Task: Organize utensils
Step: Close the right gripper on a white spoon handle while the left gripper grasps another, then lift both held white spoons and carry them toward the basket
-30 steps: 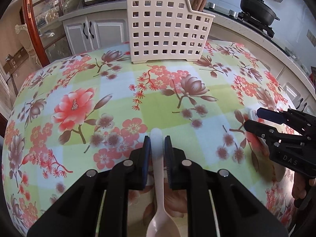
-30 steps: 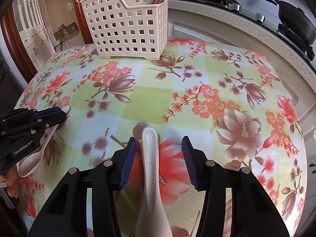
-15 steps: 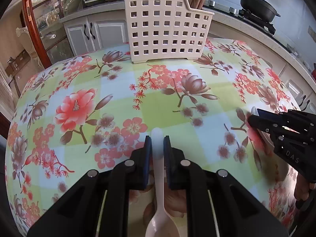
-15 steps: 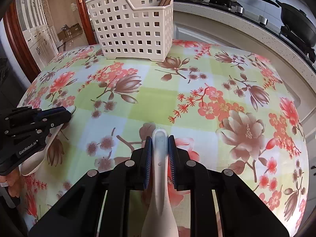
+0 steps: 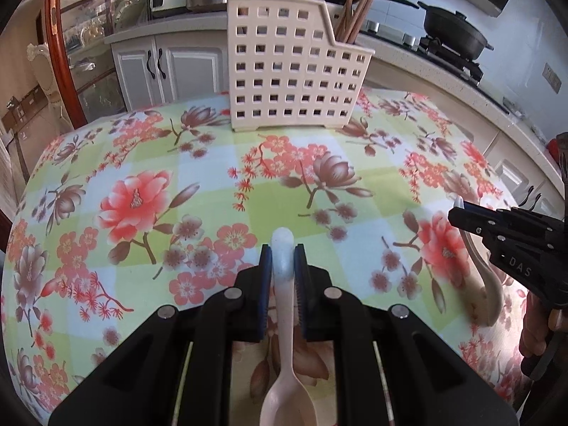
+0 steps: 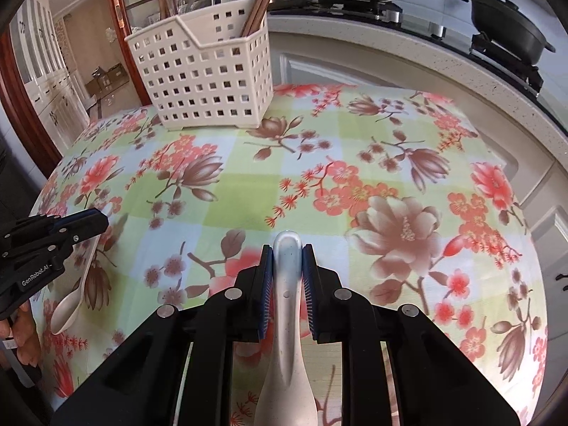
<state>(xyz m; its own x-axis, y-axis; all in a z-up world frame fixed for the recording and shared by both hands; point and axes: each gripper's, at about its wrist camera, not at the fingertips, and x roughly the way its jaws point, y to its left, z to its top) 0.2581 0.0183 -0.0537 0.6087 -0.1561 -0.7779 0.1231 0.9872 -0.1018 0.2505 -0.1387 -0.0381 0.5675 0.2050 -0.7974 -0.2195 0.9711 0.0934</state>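
My left gripper (image 5: 282,259) is shut on the handle of a cream spoon (image 5: 284,319) whose bowl hangs toward the camera. My right gripper (image 6: 287,259) is shut on the handle of a second cream spoon (image 6: 287,337). Each gripper shows in the other's view: the right one (image 5: 461,213) with its spoon (image 5: 486,284), the left one (image 6: 99,218) with its spoon (image 6: 76,294). Both are lifted above the floral tablecloth. A cream perforated utensil basket (image 5: 294,74) stands at the table's far edge with brown chopsticks (image 5: 358,3) in it; it also shows in the right wrist view (image 6: 206,74).
The round table (image 5: 142,163) carries a floral cloth. Behind it run a kitchen counter (image 5: 443,81) with a stove and black pans (image 5: 454,32), white cabinets (image 5: 159,67) and a wooden-framed glass cabinet (image 5: 60,53).
The right gripper closed on its spoon. Both grippers then rose from the table with their spoons, and the basket now looms larger and nearer.
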